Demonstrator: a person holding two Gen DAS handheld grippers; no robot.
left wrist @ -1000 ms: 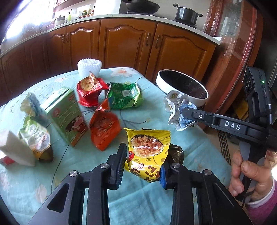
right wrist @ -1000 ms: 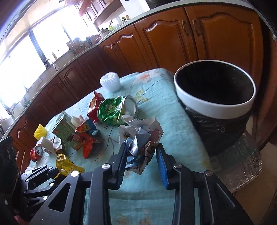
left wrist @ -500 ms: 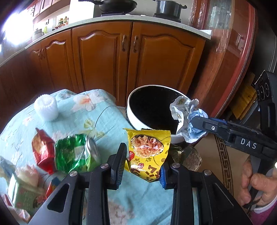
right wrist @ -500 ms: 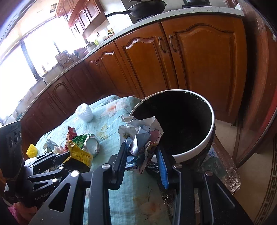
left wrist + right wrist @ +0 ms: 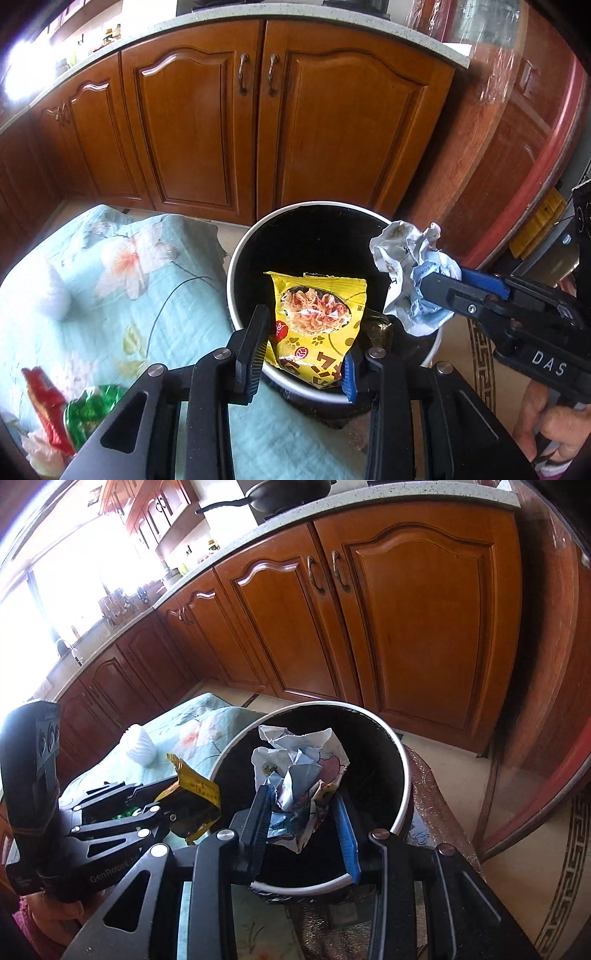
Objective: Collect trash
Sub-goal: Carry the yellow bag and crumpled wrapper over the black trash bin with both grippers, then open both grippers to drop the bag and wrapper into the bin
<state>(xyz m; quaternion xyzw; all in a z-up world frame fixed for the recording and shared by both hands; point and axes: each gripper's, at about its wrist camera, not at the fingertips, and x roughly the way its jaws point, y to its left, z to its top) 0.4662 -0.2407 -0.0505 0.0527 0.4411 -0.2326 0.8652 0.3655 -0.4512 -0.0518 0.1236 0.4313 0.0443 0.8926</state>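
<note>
A yellow snack bag (image 5: pixel 317 321) hangs upright in my left gripper (image 5: pixel 306 343), which is shut on its lower edges. It hovers over the near rim of the round white-rimmed bin (image 5: pixel 236 266), whose inside is black. My right gripper (image 5: pixel 306 805) is shut on a crumpled wad of printed paper (image 5: pixel 299 760), held above the bin's open mouth (image 5: pixel 402 775). In the left wrist view the paper wad (image 5: pixel 406 258) and right gripper (image 5: pixel 439 291) sit over the bin's right rim. In the right wrist view the left gripper (image 5: pixel 166 801) with the yellow bag (image 5: pixel 195 790) is at the bin's left side.
The table with a teal floral cloth (image 5: pixel 110 295) lies left of the bin, with a red wrapper (image 5: pixel 44 402) and a green wrapper (image 5: pixel 88 406) at its near left. A white ribbed cup (image 5: pixel 140 744) stands farther back. Wooden cabinets (image 5: pixel 258 129) stand behind; a person's hand (image 5: pixel 554 435) holds the right gripper.
Both grippers have swung right from over the littered table to the bin, each keeping its load. The bin now lies directly under them and most table litter has left view.
</note>
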